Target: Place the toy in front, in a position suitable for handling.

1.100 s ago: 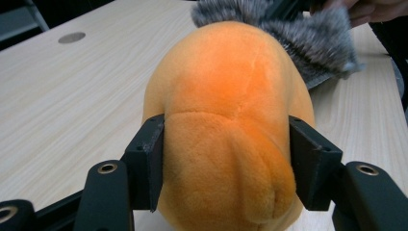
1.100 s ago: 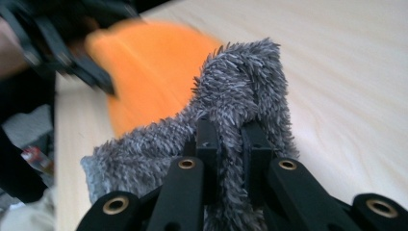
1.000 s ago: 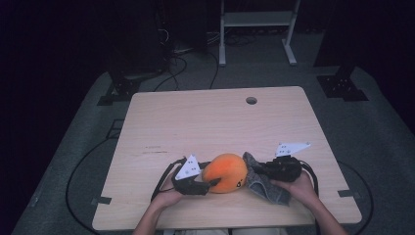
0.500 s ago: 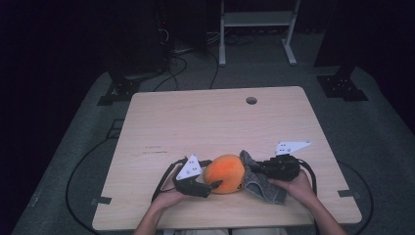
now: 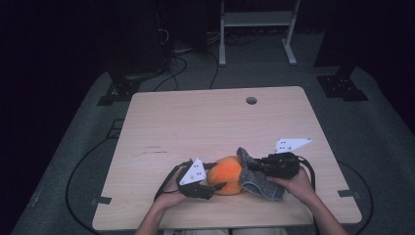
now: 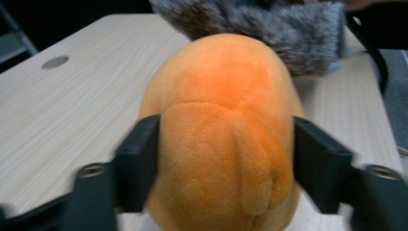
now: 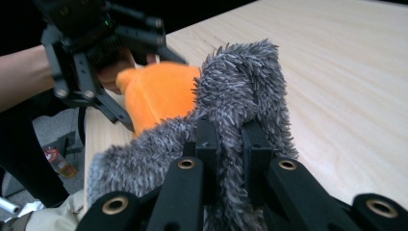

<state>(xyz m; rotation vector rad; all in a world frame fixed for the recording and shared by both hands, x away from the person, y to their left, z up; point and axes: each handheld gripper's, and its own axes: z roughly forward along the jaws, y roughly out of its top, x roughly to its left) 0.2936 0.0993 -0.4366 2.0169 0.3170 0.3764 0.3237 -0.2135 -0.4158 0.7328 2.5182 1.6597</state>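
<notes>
High view: orange plush toy [image 5: 227,175] on the wooden surface [image 5: 205,127], between left tongs [image 5: 214,186] and right tongs [image 5: 250,169].

Left gripper view: left tongs [image 6: 226,163] straddle the orange plush body, jaws just closing, pads at its flanks.

Right gripper view: right tongs [image 7: 232,144] pressed together, pinching the grey fur part [image 7: 240,86].

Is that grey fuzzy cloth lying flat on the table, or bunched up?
Bunched up. The grey cloth is gathered and pinched between the shut jaws of the right gripper, rising in folds against the orange plush toy.
</notes>
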